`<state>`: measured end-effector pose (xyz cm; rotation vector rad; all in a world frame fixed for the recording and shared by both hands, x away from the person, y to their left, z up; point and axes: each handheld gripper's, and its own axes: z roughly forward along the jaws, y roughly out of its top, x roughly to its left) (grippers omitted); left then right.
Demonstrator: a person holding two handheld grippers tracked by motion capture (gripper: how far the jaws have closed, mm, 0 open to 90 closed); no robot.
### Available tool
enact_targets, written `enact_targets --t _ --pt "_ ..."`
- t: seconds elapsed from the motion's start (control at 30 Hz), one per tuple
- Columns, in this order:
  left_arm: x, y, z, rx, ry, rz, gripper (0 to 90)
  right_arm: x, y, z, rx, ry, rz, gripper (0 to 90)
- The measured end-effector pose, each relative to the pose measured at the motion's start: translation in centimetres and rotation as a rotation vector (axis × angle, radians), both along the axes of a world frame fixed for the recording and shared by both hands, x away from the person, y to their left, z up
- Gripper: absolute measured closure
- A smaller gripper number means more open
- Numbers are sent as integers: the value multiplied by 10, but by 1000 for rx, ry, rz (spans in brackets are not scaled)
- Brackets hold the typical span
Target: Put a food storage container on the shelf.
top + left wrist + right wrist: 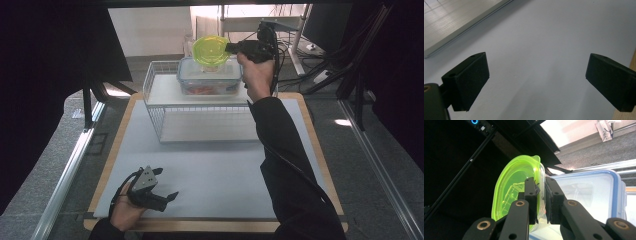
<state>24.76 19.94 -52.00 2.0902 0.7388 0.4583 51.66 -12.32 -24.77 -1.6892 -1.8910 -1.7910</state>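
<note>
While the right gripper [231, 48] is raised over the far side of the table [210, 170], its jaws are clenched on the rim of a green-lidded bowl [211, 51], a small clear tub with a bright yellow-green lid, which it holds up in the air; in the right gripper view the two black jaws stand close together with the tub's edge pinched between them, the bowl [516, 190] turned on its side so that the lid faces left toward the dark background. The bowl hangs just above a clear food box [210, 76] with a pale, blue-edged lid, and whether its underside touches that lid cannot be told from the high view. The food box, with something reddish inside, stands on the top shelf of a white wire rack [165, 100] at the far middle of the table; the same box [599, 195] lies behind and to the right of the jaws in the right gripper view. The left gripper [162, 187] rests low at the near left of the table, well apart from the rack, and its jaws are spread wide with nothing between them, the left gripper view showing bare pale table surface [536, 50] in the gap
</note>
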Motion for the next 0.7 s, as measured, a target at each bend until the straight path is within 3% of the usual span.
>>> enact_targets --t 0.33,0.47,0.7 --pt "-1 -1 0 -8 -2 -2 49 7 7 -5 -1 1 -20 799" --pt "-1 -1 0 -6 -2 -4 49 8 10 -6 -30 -17 -34 734" --pt "-1 -2 0 -2 -5 -7 50 8 12 -10 -55 -32 -41 713"
